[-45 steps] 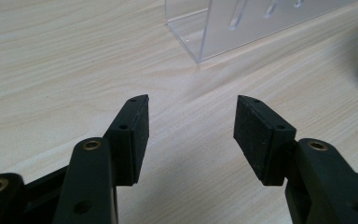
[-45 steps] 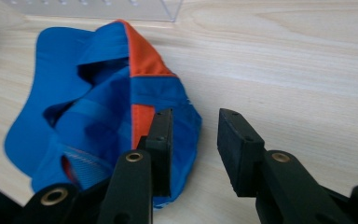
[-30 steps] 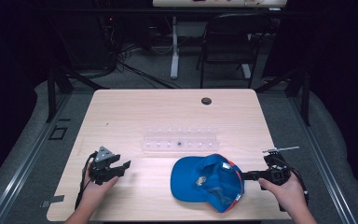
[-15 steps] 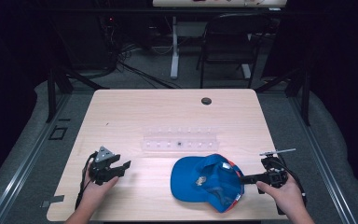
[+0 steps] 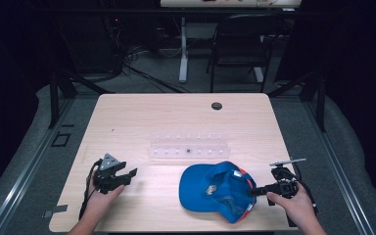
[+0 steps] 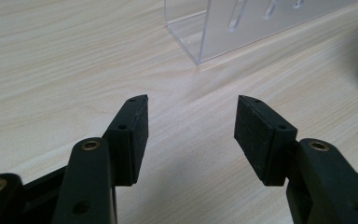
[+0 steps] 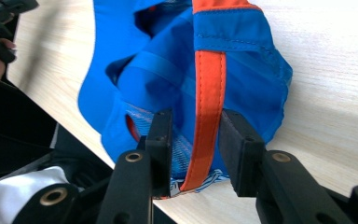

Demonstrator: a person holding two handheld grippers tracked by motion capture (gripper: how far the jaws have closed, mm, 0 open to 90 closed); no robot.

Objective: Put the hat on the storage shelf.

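Right gripper (image 7: 192,140) jaws straddle the soft blue fabric cap's (image 5: 215,188) orange strap (image 7: 209,93), not clamped; it looks light, floppy. Left gripper (image 6: 189,126) rests apart on the desk (image 5: 142,117).

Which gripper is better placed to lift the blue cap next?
Right. The right gripper already straddles the cap at its orange band, jaws not yet closed on it. The left gripper sits open over bare table, apart from the cap.
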